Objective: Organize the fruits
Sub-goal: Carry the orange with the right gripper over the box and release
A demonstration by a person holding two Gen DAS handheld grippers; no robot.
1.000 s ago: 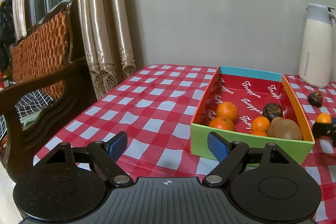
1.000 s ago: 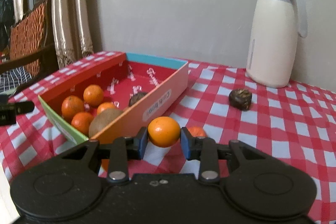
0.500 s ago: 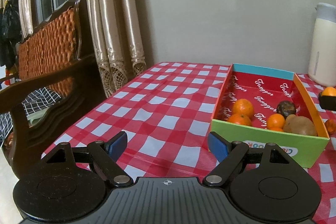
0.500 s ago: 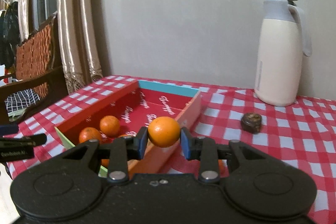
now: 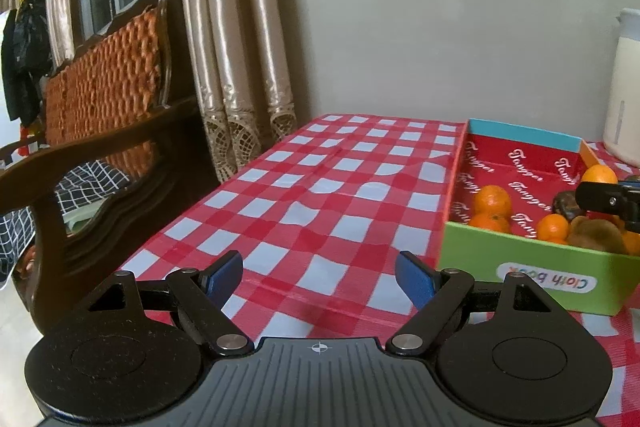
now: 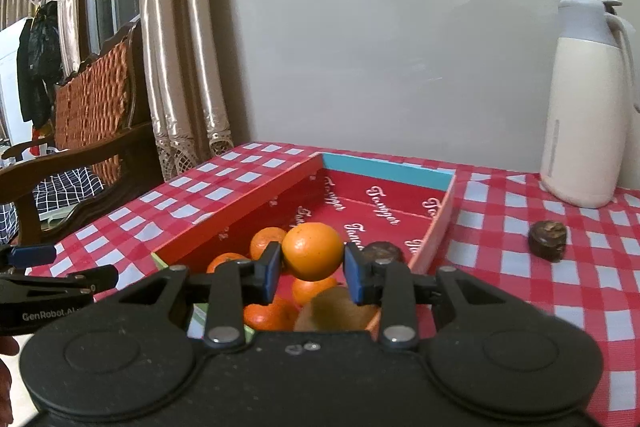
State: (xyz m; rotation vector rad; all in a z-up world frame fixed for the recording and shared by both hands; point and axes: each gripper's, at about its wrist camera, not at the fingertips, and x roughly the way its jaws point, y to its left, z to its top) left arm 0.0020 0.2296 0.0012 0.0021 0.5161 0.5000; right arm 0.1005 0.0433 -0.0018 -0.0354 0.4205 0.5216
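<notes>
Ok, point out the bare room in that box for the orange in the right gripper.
The far half of the box floor, up to the blue end wall, is bare. The near end by the green wall is crowded with oranges, a kiwi and a dark fruit. The right gripper holds the orange above that pile.

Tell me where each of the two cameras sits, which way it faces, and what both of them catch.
Left wrist view: sits behind the open, empty left gripper, facing across the checked tablecloth toward the curtains, the fruit box at right.
Right wrist view: sits behind the right gripper, shut on an orange above the box, facing the wall and the white jug; the left gripper pokes in at left.
Shared: box, fruit inside, tablecloth, jug, curtains, wooden chair.
</notes>
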